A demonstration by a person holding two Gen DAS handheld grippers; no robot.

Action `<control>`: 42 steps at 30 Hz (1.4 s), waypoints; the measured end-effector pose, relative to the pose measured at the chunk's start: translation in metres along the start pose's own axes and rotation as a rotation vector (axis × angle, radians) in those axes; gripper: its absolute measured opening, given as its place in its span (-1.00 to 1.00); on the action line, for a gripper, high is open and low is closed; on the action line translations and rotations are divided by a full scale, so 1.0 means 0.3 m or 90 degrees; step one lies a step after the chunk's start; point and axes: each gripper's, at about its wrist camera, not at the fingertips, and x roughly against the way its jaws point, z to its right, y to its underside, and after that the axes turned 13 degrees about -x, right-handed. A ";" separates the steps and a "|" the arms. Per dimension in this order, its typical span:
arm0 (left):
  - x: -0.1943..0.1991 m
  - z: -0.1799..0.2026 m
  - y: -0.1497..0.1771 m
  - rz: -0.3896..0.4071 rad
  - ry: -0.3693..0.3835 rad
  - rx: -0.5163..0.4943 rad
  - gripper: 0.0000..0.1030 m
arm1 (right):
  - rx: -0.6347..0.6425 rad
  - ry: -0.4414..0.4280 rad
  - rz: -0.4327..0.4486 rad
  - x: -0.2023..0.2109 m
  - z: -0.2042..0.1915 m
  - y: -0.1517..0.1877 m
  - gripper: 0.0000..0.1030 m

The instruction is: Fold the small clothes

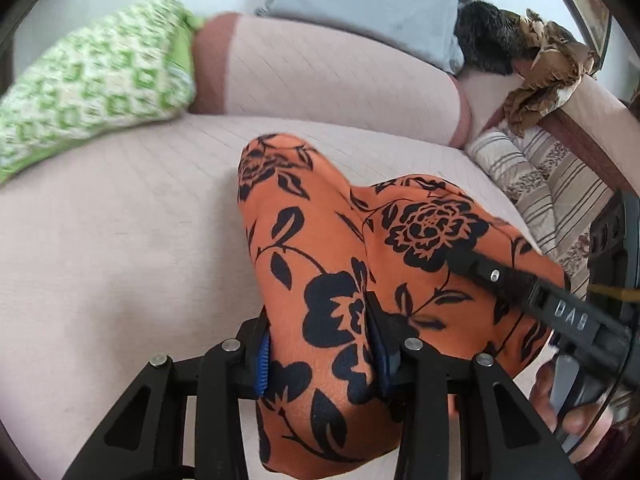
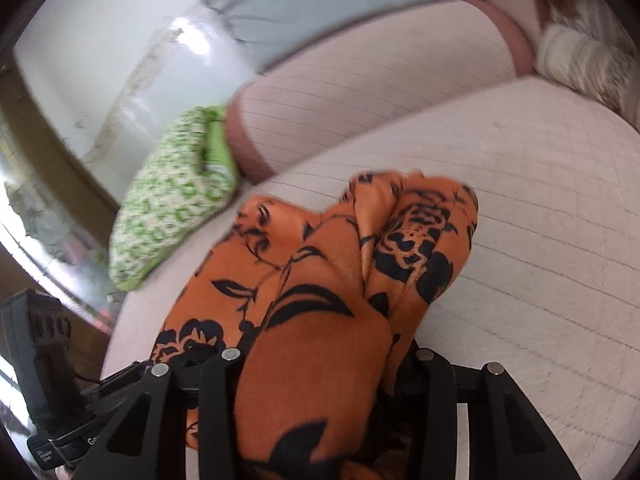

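An orange garment with black flowers (image 1: 320,240) hangs bunched above the pale pink sofa seat (image 1: 120,220). My left gripper (image 1: 322,354) is shut on a fold of it, the cloth squeezed between the blue pads (image 1: 262,364). My right gripper reaches in from the right in the left wrist view (image 1: 496,276) and grips the same garment. In the right wrist view the garment (image 2: 320,300) drapes over my right gripper (image 2: 320,364) and hides its fingertips. The left gripper's body (image 2: 44,360) shows at the lower left there.
A green patterned cushion (image 1: 92,80) lies at the sofa's left end. A grey pillow (image 1: 360,4) leans on the backrest (image 1: 340,76). A striped cushion (image 1: 540,184) and brown cloth (image 1: 544,60) sit at the right armrest.
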 end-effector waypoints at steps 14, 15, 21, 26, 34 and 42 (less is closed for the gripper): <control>0.222 -0.033 0.209 -0.028 -0.268 -0.049 0.61 | 0.048 0.124 -0.055 0.001 -0.126 0.199 0.35; 0.259 -0.027 0.235 -0.021 -0.278 -0.049 0.69 | 0.045 0.123 -0.036 0.054 -0.105 0.194 0.35; 0.494 0.046 0.246 0.031 -0.321 -0.059 0.69 | 0.050 0.100 0.074 0.365 -0.129 0.266 0.40; 0.648 0.099 0.236 0.076 -0.331 -0.048 0.69 | 0.134 0.087 0.100 0.521 -0.224 0.348 0.40; 0.876 0.179 0.223 0.129 -0.343 -0.056 0.69 | 0.186 0.060 0.105 0.679 -0.356 0.437 0.40; 1.039 0.232 0.238 0.162 -0.341 -0.064 0.70 | 0.228 0.062 0.125 0.816 -0.438 0.494 0.40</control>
